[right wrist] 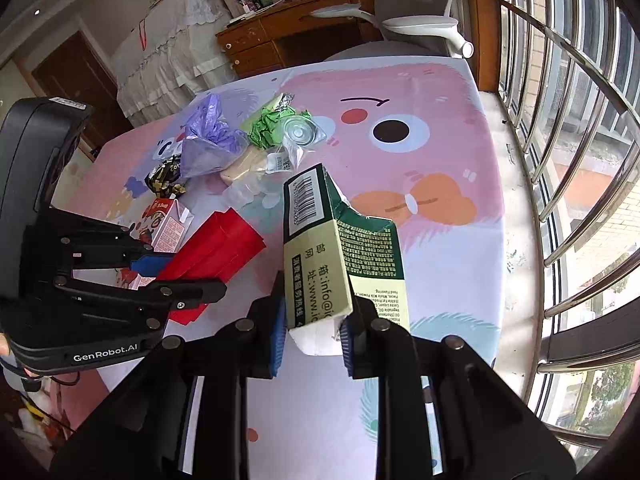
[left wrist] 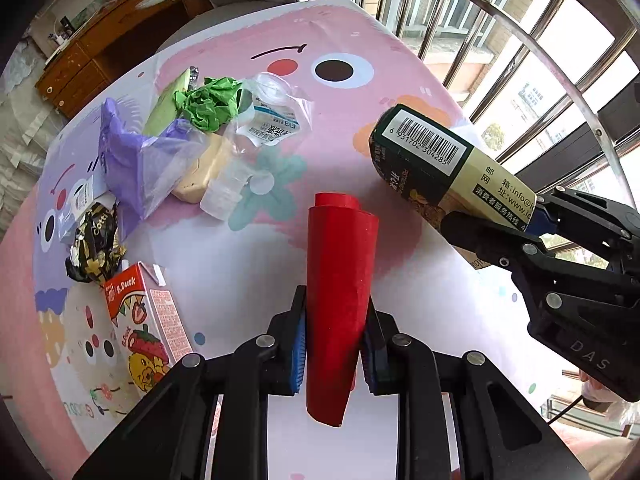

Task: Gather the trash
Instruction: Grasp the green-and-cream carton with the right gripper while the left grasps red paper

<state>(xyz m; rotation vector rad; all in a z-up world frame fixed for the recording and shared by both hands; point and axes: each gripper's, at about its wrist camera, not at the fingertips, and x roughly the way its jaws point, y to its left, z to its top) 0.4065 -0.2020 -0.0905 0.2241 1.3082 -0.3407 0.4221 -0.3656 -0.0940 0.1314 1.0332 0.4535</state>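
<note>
Gripping a red paper roll in the left gripper and a green carton in the right gripper (both clamped), risking a slipping carton toward the trash pile at ten o'clock.

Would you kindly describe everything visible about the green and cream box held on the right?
The box is a printed cardboard carton, dark green with cream panels, a white barcode label at its far end and small printed text down its sides. It looks crumpled and torn open near the top. The right hand-held gripper is shut on its near end, blue pads pressing both sides, holding it off the table. It points away from the gripper and touches nothing else.
</note>
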